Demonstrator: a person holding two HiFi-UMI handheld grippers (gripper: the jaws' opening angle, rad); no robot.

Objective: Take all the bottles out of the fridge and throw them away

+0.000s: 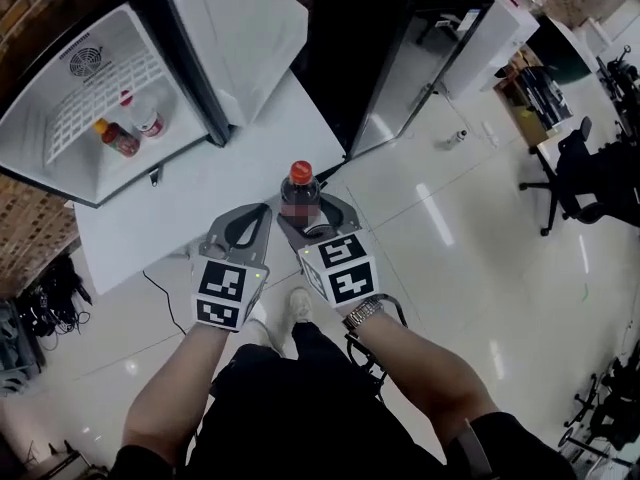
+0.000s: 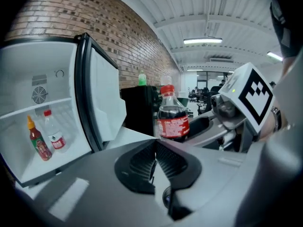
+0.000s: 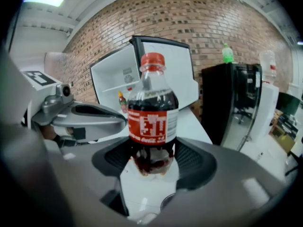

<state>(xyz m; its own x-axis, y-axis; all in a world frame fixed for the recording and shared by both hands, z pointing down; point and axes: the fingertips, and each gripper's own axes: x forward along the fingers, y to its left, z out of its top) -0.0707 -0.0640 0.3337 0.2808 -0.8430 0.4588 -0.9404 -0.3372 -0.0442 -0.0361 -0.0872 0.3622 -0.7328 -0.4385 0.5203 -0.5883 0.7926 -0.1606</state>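
Up at ten o'clock in my head view, the white fridge [image 1: 40,163] stands open, its door [image 1: 245,28] swung toward twelve. Under its wire shelf I see two bottles standing just beside each other: a red bottle with a yellow cap [image 1: 118,139] and, at its one o'clock, a clear bottle with a red cap [image 1: 147,118]. A white surface [image 1: 170,218] spreads out from the fridge toward the centre.

My left gripper [image 1: 260,213] sits just left of centre. Its own view shows the ribbed pads pressed together with nothing between them.

Just beside it, my right gripper [image 1: 312,220] has its jaws clamped on the lower body of the cola bottle [image 1: 300,198]. That bottle is upright, red-capped, red-labelled and dark inside. It is out of the fridge, well apart from the two on the shelf, over the near corner of the white surface.

At one o'clock stands a black cabinet [image 1: 350,58], and a black office chair [image 1: 585,173] sits on the pale floor at three o'clock
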